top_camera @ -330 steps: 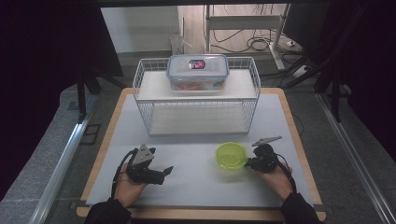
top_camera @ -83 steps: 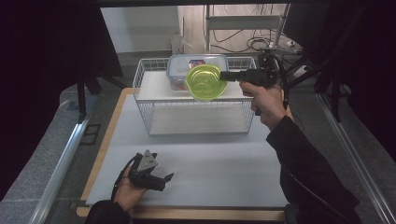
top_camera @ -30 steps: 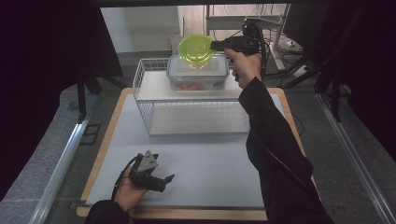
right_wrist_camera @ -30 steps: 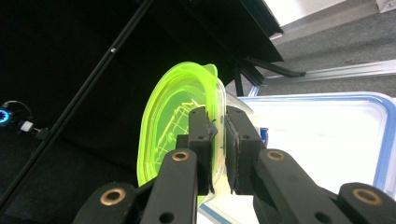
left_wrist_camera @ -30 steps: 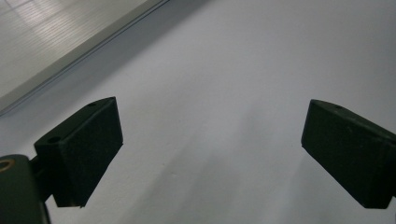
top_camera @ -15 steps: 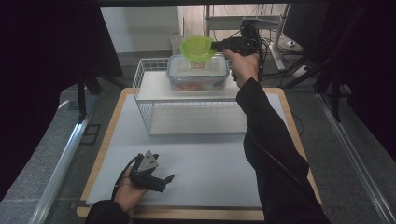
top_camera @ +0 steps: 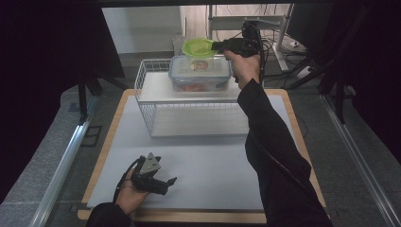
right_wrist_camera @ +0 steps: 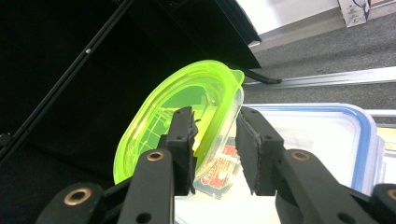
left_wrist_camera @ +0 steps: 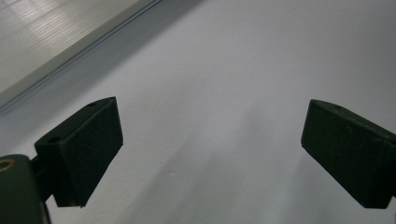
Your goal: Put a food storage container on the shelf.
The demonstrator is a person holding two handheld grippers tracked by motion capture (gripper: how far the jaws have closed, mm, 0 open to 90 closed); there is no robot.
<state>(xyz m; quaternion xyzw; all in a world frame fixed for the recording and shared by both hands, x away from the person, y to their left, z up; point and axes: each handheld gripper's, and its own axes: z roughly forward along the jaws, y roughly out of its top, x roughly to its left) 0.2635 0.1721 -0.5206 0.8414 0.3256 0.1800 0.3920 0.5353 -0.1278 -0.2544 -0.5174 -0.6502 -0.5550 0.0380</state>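
A round clear container with a lime-green lid [top_camera: 198, 47] rests tilted on the blue-rimmed lid of a clear food box [top_camera: 201, 73]. The box stands on top of a white wire rack [top_camera: 156, 101] at the back of the table. My right gripper [top_camera: 218, 46] reaches in from the right at arm's length. In the right gripper view the green-lidded container [right_wrist_camera: 187, 102] sits between the jaws of my right gripper [right_wrist_camera: 215, 128]. These jaws have just been opening; one pad lies at the lid and the other stands off the wall. My left gripper [top_camera: 165, 182] rests open at the front left, nothing between its jaws.
The white table mat [top_camera: 213, 165] lies on a wooden board in front of the rack. The left gripper [left_wrist_camera: 210, 149] looks down on the white mat [left_wrist_camera: 224, 70]. The blue-rimmed box [right_wrist_camera: 327, 140] holds red and orange contents. Cables and a metal stand lie behind the table.
My right gripper carried the green-lidded container from the front right of the table up over the rack onto the blue-rimmed box. In the last second neither moved noticeably. The left hand stayed still.
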